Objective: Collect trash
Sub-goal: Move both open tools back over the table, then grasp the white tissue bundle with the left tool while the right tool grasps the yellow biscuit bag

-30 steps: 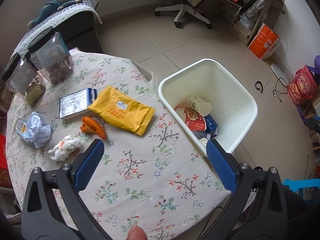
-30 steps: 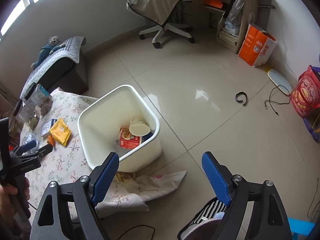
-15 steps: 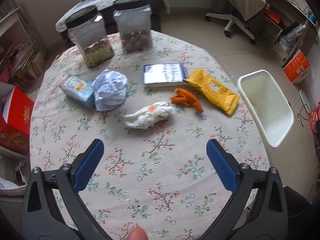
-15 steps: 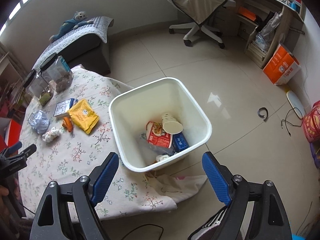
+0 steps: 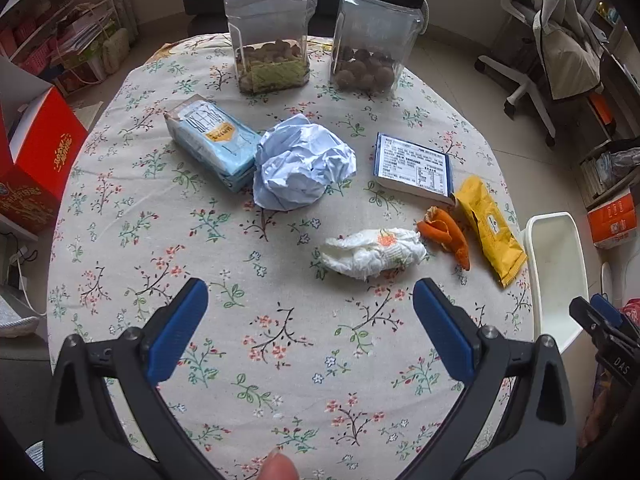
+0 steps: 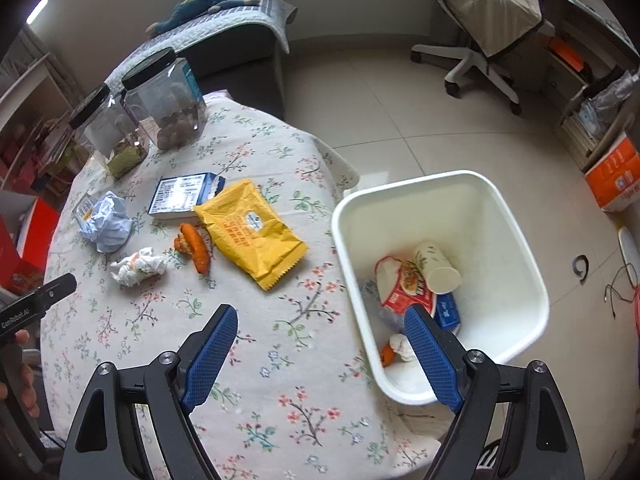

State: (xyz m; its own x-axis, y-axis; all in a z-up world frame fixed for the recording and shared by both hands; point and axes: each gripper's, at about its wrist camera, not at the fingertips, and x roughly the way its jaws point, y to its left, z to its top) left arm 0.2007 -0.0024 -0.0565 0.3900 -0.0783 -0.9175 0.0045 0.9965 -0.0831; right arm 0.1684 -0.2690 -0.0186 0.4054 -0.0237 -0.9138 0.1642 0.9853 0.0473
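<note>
On the floral tablecloth lie a crumpled white tissue (image 5: pixel 372 253), orange peel (image 5: pixel 446 234), a yellow snack bag (image 5: pixel 490 228), a blue-white carton (image 5: pixel 414 168), a crumpled pale-blue paper ball (image 5: pixel 302 162) and a light-blue packet (image 5: pixel 210 140). My left gripper (image 5: pixel 310 320) is open and empty, just short of the tissue. My right gripper (image 6: pixel 320 344) is open and empty over the table edge beside the white bin (image 6: pixel 520 216). The bin holds a paper cup (image 6: pixel 436 266), a red wrapper (image 6: pixel 404 286) and other scraps.
Two clear jars with black lids (image 5: pixel 270 28) (image 5: pixel 378 36) stand at the table's far side. A red box (image 5: pixel 36 160) sits left of the table. An office chair (image 6: pixel 480 24) and an orange box (image 6: pixel 612 172) stand on the tiled floor.
My left gripper swung from the bin side to face the table's middle and came closer to the trash. My right gripper moved in over the table edge beside the bin.
</note>
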